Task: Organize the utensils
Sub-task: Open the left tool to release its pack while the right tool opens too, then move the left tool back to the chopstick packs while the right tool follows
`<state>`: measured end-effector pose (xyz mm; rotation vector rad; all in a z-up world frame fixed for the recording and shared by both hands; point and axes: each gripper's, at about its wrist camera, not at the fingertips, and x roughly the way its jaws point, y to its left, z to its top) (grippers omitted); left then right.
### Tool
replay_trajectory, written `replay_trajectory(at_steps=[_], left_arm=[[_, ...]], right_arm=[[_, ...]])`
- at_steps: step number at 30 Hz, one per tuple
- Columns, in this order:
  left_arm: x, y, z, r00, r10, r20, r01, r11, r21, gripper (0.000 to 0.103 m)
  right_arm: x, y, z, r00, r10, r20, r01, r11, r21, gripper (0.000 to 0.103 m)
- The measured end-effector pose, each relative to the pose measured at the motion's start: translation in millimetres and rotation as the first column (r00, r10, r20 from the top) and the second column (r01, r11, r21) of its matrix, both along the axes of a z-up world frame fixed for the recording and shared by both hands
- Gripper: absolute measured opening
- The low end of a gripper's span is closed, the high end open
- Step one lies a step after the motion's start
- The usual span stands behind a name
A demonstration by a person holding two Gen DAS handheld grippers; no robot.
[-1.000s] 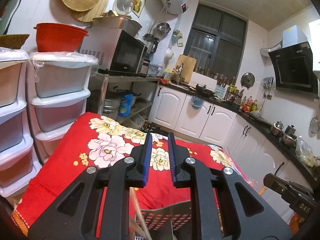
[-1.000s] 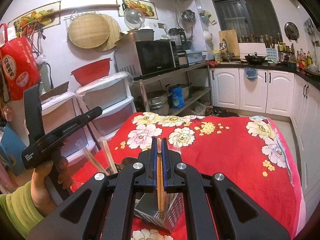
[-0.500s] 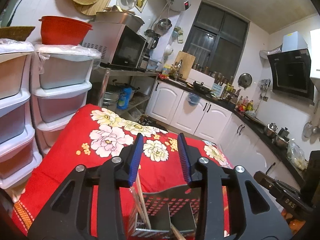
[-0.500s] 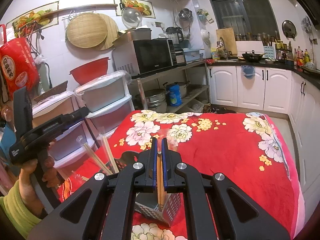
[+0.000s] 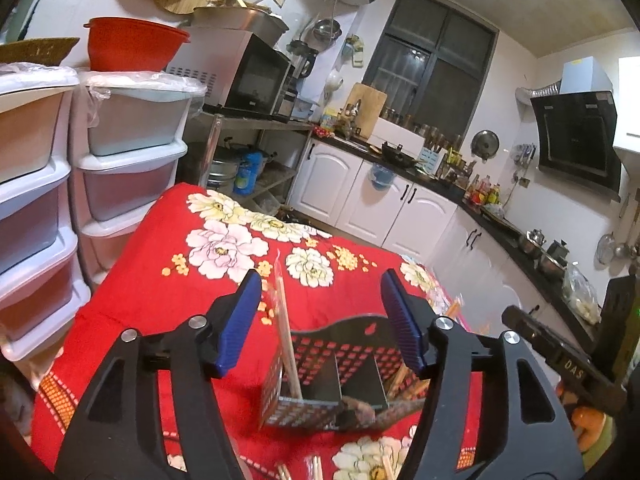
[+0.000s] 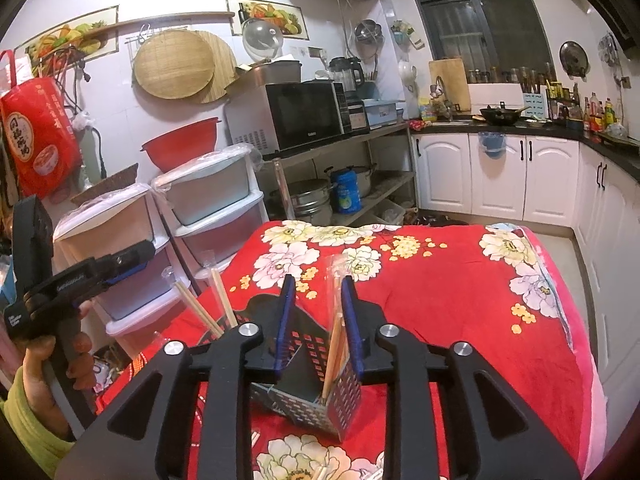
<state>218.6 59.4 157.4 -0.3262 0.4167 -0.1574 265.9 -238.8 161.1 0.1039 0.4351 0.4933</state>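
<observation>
Hovering over the perforated caddy [image 5: 320, 364], left claw [image 5: 320, 316] spread wide, empty; right claw [image 6: 316, 320] parted, wrapped chopsticks [image 6: 334, 344] standing between its fingers, ungripped.

Left gripper [image 5: 320, 322] fingers spread wide; right gripper [image 6: 316, 322] fingers parted too, both angled downward.

Utensil caddy [image 5: 320, 364] on floral red blanket [image 5: 168, 292]

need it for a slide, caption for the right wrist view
Right gripper open above a perforated utensil caddy, wrapped chopsticks standing inside, on a red floral cloth.
</observation>
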Motion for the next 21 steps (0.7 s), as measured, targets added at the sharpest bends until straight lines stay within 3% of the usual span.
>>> replay_trajectory(at_steps=[5,10,21], left_arm=[[-10.4,-0.1,-4.5,1.0,-0.01,-0.018,0.011,1.0,0.002,0.063],[-21.4,-1.8,-11.8,0.999,-0.009,-0.031,0.01,1.0,0.018,0.077],[-41.0,3.1,-39.0,0.996,0.004,-0.088,-0.001,0.999,0.035,0.091]], right_arm=[[-6.5,-1.6,0.3,1.0,-0.001,0.001,0.001,1.0,-0.001,0.032],[-17.0,-4.6,-3.3,1.0,-0.001,-0.005,0.001,1.0,-0.004,0.036],[-42.2,-6.1,-23.2,0.999,0.004,-0.041,-0.005,1.0,-0.023,0.041]])
